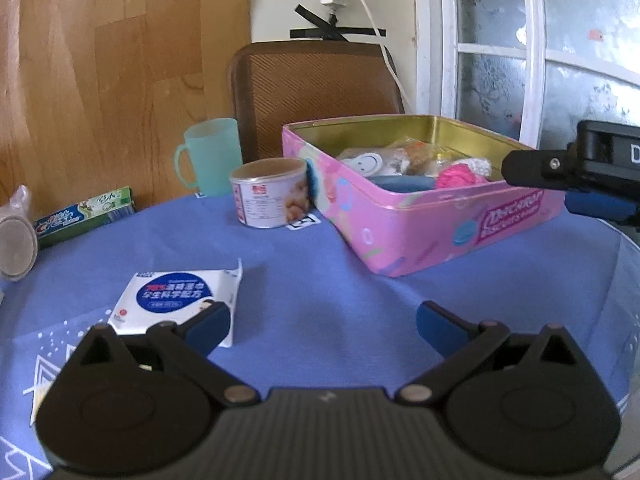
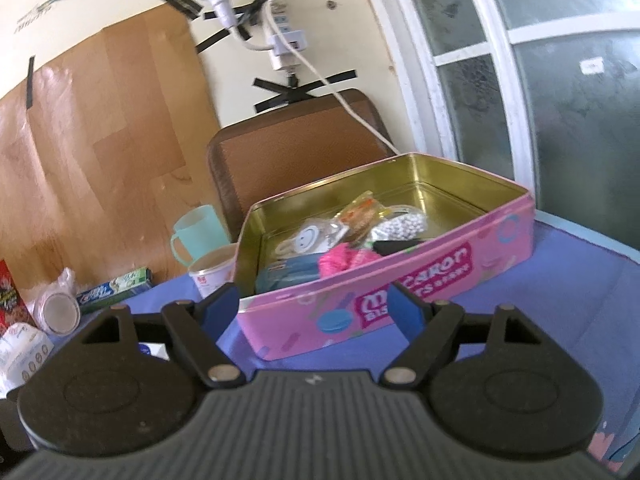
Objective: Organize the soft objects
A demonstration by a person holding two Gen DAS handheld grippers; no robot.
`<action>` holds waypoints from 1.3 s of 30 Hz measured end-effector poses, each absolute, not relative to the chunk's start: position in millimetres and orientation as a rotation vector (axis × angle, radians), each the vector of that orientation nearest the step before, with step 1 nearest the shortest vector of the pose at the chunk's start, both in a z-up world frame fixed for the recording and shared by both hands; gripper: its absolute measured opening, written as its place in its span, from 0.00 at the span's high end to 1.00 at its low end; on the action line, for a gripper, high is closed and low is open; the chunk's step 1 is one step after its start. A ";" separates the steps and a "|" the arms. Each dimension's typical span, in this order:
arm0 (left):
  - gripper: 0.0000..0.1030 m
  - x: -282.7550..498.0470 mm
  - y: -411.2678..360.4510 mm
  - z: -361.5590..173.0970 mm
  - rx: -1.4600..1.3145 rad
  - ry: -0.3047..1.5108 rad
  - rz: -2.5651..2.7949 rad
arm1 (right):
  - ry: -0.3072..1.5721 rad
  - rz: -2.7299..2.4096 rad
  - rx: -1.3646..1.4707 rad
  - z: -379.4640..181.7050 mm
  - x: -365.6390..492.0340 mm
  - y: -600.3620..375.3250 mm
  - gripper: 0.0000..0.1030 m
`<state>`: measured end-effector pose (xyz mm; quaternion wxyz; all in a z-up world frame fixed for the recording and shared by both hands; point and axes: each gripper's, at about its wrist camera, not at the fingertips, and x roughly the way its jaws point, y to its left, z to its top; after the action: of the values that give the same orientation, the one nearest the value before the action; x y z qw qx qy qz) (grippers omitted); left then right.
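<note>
Both grippers, left gripper [image 1: 324, 322] and right gripper [image 2: 310, 306], gape wide, empty; approach the wet-wipes packet [image 1: 182, 300] squarely, pinch mid-body, then carry to the pink tin [image 2: 400, 300].

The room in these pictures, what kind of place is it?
Probably a home dining corner: a round table under a blue patterned tablecloth, a brown padded chair back and a mint green plastic mug beside a pink metal biscuit tin.

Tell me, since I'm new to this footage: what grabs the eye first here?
The open pink tin stands on the blue tablecloth, holding a pink yarn ball and a smiley-face item. A white wipes packet lies flat near the left gripper, whose jaws stand open and empty.
</note>
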<state>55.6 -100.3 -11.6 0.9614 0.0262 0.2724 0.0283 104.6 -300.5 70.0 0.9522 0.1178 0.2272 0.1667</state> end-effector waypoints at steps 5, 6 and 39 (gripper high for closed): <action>0.00 56.8 -116.2 -1.6 0.040 0.566 0.052 | 0.432 0.339 0.240 69.7 102.5 -310.9 0.19; 0.00 57.2 -118.1 -0.1 0.035 0.571 0.049 | 0.432 0.340 0.247 69.5 102.9 -313.1 0.19; 0.00 50.7 -113.0 4.2 -0.029 0.584 0.066 | 0.418 0.380 0.220 71.5 99.8 -306.7 0.19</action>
<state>50.7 -113.0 4.2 0.9570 -0.0142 0.2878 0.0324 99.8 -306.7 71.5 0.9545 0.1081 0.2056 0.1871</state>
